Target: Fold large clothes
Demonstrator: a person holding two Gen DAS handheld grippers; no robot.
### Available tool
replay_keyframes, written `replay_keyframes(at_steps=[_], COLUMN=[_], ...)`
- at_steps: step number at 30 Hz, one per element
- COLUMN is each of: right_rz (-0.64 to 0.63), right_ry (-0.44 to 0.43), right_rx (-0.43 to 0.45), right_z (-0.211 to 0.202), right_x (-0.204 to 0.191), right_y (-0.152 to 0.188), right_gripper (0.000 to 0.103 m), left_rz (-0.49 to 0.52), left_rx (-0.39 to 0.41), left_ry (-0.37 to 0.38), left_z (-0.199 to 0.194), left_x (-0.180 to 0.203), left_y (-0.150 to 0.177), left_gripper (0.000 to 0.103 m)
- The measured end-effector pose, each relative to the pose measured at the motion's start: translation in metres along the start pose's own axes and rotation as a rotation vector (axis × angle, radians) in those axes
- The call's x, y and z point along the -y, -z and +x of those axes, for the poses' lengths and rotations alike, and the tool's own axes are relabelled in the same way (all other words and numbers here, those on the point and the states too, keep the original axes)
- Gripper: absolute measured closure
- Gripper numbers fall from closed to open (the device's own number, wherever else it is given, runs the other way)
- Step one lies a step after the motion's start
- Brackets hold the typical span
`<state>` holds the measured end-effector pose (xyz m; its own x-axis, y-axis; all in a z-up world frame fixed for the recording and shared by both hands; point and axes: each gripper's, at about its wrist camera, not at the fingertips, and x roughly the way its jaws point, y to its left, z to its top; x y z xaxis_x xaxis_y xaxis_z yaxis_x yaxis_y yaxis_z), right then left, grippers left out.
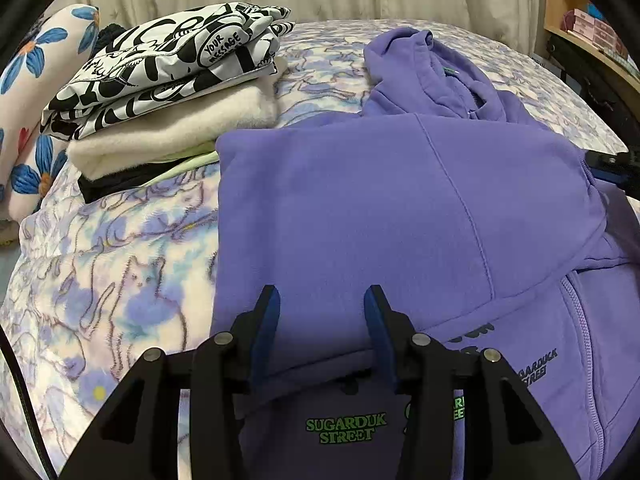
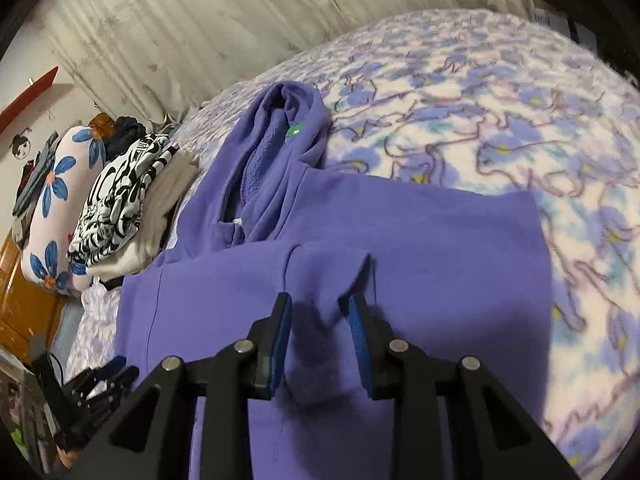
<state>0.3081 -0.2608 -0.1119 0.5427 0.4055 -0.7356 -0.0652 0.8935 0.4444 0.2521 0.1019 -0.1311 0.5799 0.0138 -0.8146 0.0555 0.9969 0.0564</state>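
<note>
A purple zip hoodie (image 1: pixel 400 216) with green "SUGARDUK STREET" print lies on the bed, a sleeve folded across its body and the hood (image 1: pixel 420 68) at the far end. My left gripper (image 1: pixel 320 300) is open and empty, hovering over the folded sleeve near the hoodie's left edge. In the right wrist view the hoodie (image 2: pixel 420 264) shows with both sides folded in. My right gripper (image 2: pixel 318 300) is open, its fingers low over the cloth with a raised fold between them, gripping nothing. The other gripper (image 2: pixel 104 376) shows at lower left.
A stack of folded clothes (image 1: pixel 168 92), topped by a black-and-white print piece, sits left of the hoodie. A flowered pillow (image 1: pixel 32 92) lies beyond it. The floral blanket (image 2: pixel 500 120) covers the bed. Curtains hang behind; a shelf (image 1: pixel 592 32) stands at right.
</note>
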Motion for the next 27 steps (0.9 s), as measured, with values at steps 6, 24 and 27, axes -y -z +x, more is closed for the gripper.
replay_keyframes(at_steps=[6,24,27], right_rz=[-0.031,-0.161,-0.247], right_ry=[0.118,0.062,0.029], right_rx=[0.045,0.022,0.000], right_z=[-0.014,-0.026,-0.012], right_x=[0.006,-0.069,-0.106], right_y=[-0.001,0.035,0.046], right_gripper=[0.100,0.096,0.096], left_rz=[-0.008,-0.036,-0.023], left_rx=[0.000,0.010,0.040], left_ry=[0.012,0.054,0.061], left_z=[0.000,-0.022,-0.026], left_x=[0.000,0.007,0.016], left_y=[0.000,-0.002,-0.013], left_gripper=[0.060,0.046,0.044])
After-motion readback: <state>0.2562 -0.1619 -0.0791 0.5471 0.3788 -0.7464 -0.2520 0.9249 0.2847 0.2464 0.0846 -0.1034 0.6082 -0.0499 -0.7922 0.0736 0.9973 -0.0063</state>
